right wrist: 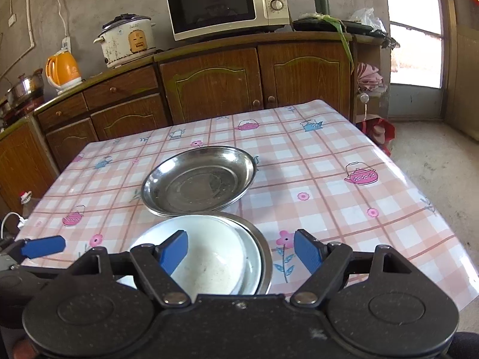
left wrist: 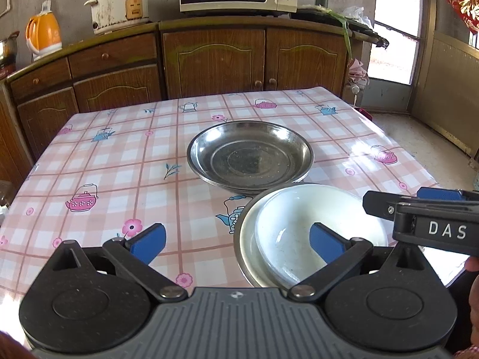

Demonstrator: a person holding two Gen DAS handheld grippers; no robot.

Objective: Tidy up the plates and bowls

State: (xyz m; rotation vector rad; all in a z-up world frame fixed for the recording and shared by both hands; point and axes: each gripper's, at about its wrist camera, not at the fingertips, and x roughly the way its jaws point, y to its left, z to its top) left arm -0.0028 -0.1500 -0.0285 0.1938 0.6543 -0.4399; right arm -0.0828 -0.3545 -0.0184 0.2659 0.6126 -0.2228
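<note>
left claw (left wrist: 238,243): held low over the near edge of the bench (left wrist: 119,161), pointed forward; jaws spread wide, nothing between the blue pads; its right pad is seen over the white bowl (left wrist: 299,224), contact cannot be told.
right claw (right wrist: 241,252): held low at the near edge, level with the other one; jaws spread wide, nothing gripped; its left pad is seen over the white bowl (right wrist: 209,254), its right pad over bare cloth.
neighbour view: the right claw (left wrist: 434,206) is seen from the side at the right margin of the left wrist view, marked "das"; one blue pad of the left claw (right wrist: 43,246) is seen at the left margin of the right wrist view.
white bowl: sat inside a steel bowl (left wrist: 244,239), shifted off centre toward one side; both at the near middle of the bench.
steel plates (left wrist: 250,155): a stack set just behind the bowls, near the bench centre; stacked rims are seen at the near side, count not readable; rims of the stack and of the steel bowl look close, touching or apart cannot be told.
bench cover: pink check cloth with teapot and flower prints.
hidden / cut off: the near part of both bowls is covered by the claw bodies; the hands are seen only as slivers at the frame edges.
background: microwave (right wrist: 227,6), rice cooker (right wrist: 127,40), orange kettle (right wrist: 63,68) on a wooden cabinet (right wrist: 209,83) behind the bench.
</note>
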